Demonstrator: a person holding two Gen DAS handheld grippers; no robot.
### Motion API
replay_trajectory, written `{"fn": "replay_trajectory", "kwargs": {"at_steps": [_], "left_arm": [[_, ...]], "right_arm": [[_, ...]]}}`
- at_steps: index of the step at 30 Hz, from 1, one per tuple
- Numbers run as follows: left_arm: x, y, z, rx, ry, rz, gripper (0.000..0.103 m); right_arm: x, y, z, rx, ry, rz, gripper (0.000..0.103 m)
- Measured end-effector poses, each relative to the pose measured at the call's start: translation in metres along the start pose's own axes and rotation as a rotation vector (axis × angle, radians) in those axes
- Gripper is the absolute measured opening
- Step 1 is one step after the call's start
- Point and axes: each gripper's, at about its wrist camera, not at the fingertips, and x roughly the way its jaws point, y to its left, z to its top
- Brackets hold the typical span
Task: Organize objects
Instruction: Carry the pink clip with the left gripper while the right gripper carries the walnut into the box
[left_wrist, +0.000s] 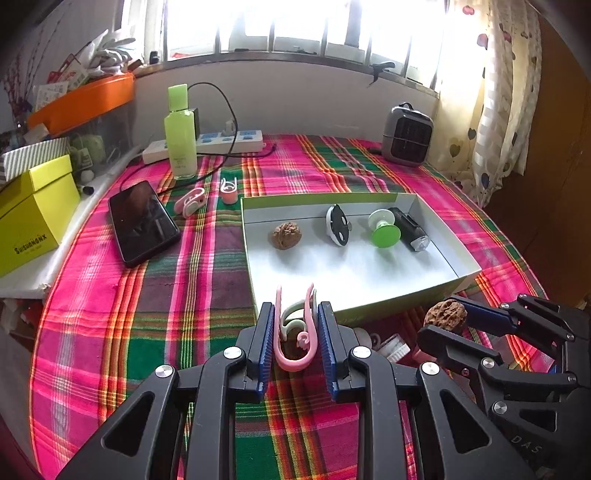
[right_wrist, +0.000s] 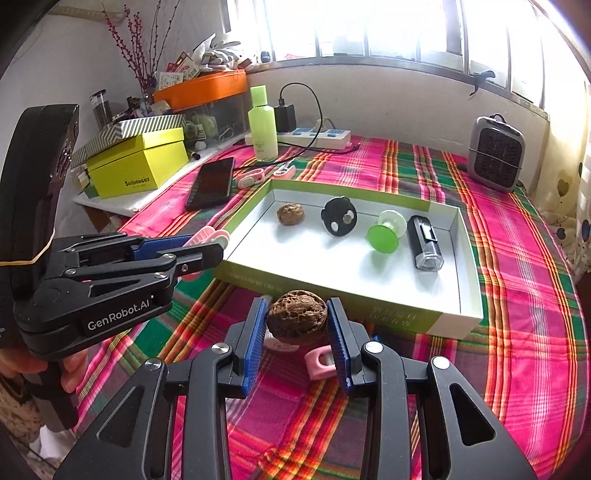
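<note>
Barred window (left_wrist: 295, 26) along 12 o'clock, daylight blown out white. Pale wall (left_wrist: 295, 99) below the sill. Patterned curtain (left_wrist: 495, 110) hangs at 2 o'clock. Table under a pink, green and orange plaid cloth (left_wrist: 147, 295). Dried red twigs (right_wrist: 129, 48) against the wall at 10 o'clock.

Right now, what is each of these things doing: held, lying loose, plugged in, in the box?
Left tool: shut on the pink clip.
Right tool: shut on a walnut.
White box: open, lidless, on the plaid cloth.
Second walnut: lying loose in the box.
Green spool: tipped on its side in the box.
Phone: screen dark, cable attached.
Charger: plugged into the power strip.
Green bottle: upright, capped.
</note>
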Motion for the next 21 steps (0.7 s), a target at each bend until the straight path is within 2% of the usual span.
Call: {"fn": "replay_trajectory", "kwargs": {"at_steps": [21], "left_arm": [[0.041, -0.003, 0.031, 0.006, 0.021, -0.01, 0.022]], "right_arm": [[0.047, -0.035, 0.036, 0.037, 0.04, -0.039, 0.035]]}}
